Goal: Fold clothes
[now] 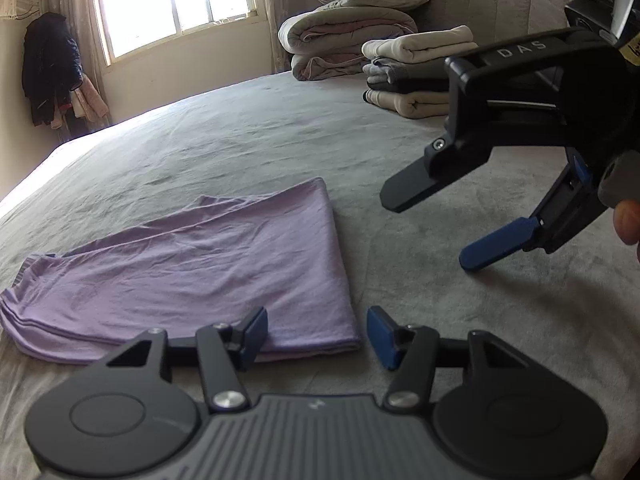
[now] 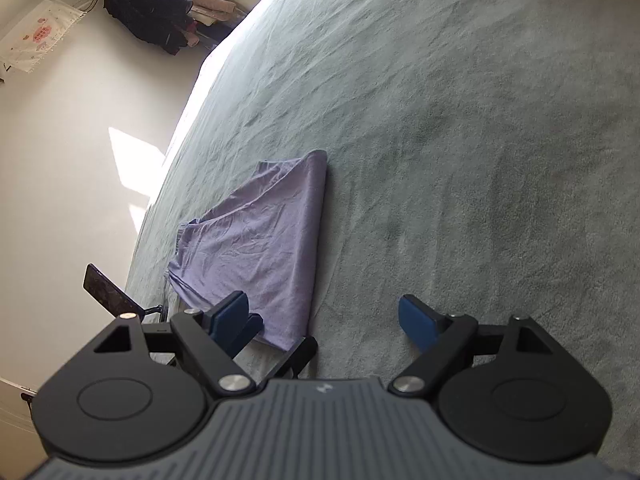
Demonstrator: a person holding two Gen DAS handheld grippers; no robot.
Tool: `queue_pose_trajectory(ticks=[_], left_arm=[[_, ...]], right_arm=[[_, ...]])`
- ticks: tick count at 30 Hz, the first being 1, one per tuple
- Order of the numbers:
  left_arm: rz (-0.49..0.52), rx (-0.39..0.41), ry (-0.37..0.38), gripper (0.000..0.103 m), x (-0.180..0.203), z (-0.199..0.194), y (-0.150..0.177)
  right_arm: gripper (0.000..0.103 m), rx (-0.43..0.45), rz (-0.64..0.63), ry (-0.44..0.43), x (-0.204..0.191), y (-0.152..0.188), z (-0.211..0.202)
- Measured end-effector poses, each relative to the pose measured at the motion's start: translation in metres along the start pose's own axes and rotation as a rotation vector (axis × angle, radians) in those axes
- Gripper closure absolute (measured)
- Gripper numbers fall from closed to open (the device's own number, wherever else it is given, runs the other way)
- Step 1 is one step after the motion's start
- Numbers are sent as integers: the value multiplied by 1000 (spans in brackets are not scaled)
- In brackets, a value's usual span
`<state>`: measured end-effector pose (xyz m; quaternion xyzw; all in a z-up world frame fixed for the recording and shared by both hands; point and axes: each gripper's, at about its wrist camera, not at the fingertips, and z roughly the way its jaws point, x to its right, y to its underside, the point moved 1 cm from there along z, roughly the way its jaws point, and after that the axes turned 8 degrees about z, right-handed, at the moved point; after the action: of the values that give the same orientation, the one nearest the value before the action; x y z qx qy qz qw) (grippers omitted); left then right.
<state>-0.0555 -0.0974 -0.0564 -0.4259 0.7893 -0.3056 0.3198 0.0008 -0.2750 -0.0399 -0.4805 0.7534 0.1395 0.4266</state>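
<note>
Grippers (image 1: 316,334) apart above folded garment (image 1: 192,268)

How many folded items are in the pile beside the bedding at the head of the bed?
4, perhaps more hidden: a cream one on top, a pale grey one, a dark one, and a cream one at the bottom. The right gripper hides the pile's right side.

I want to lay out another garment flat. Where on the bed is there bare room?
The widest free stretch of the bed runs from the folded purple garment toward the window-side edge. Bare blanket also lies right of the garment, under the right gripper. It is crowded by the headboard: rolled quilts and stacked folded clothes.
</note>
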Motion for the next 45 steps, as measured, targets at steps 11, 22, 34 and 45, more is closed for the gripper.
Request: queue_pose_trajectory(ticks=[11,22,34,45], left_arm=[[-57,7,-85,52,15,8,1],[-178,41,-87,69,-3,7,10],[-456,112,58,95,-53,-10,21],[-727,130,187,95,-141,-15,21]], right_arm=[[42,79,70,-58,-2,-21,34],[76,118,150,-94,-5,-36,77],[93,186,177,-104,-22,-27,63],[93,186,130,-121,-75,-33,75]])
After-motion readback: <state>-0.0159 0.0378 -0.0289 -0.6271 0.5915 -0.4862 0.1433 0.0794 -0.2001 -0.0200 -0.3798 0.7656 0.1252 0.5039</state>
